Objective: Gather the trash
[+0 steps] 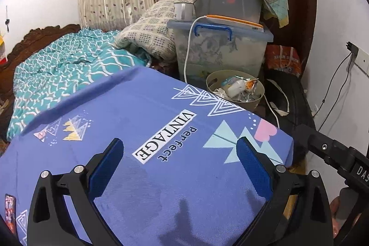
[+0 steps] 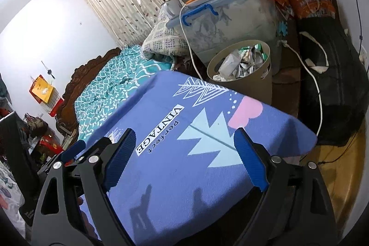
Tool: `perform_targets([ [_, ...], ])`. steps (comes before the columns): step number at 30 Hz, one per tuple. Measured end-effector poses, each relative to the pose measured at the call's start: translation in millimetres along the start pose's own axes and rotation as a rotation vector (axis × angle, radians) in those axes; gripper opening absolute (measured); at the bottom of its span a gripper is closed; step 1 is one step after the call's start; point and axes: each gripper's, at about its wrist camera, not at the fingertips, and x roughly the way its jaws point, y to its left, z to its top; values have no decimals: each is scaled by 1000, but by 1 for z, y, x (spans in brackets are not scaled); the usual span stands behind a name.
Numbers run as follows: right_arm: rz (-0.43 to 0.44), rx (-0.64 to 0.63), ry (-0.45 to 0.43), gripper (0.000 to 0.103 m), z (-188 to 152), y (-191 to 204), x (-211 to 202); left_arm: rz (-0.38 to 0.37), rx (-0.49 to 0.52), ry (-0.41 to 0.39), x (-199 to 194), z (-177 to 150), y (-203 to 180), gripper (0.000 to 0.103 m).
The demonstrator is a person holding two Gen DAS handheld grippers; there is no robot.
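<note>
A: Starting at nine o'clock, what do you see?

B: A bed (image 1: 69, 66) with a teal patterned cover, and a folded checked blanket (image 1: 150, 31) at its far end. In front of me a table (image 1: 150, 153) under a purple cloth printed "Perfect VINTAGE".

A: And the claws?

B: The left claw (image 1: 180, 167) hangs over that cloth, jaws wide, nothing between the blue pads. The right claw (image 2: 184, 158) hangs over the same cloth, also spread wide and empty. Their shadows fall on the fabric at six o'clock.

A: Where is the trash?

B: Toward one o'clock from the left claw, just past the table's far edge: a round beige bin (image 1: 235, 89) on the floor, filled with crumpled wrappers (image 1: 239, 87) and paper. From the right claw it sits at twelve o'clock.

A: Behind it?

B: Two stacked clear storage boxes (image 1: 221, 47); a white cable (image 1: 188, 50) runs down the lower one. At three o'clock, a black bag (image 2: 332, 84) lies on the floor.
</note>
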Motion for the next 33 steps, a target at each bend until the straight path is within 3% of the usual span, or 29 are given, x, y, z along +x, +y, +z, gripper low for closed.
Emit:
perform_targets([
  [6, 7, -23, -37, 93, 6, 7, -13, -14, -12, -53, -21, 2, 1, 94],
  [12, 6, -37, -72, 93, 4, 11, -30, 58, 10, -121, -45, 5, -2, 94],
  [24, -25, -53, -111, 93, -14, 12, -61, 58, -7, -135, -72, 6, -1, 94],
  [33, -8, -49, -97, 93, -14, 15, -54, 79, 11, -115, -73, 6, -5, 94],
])
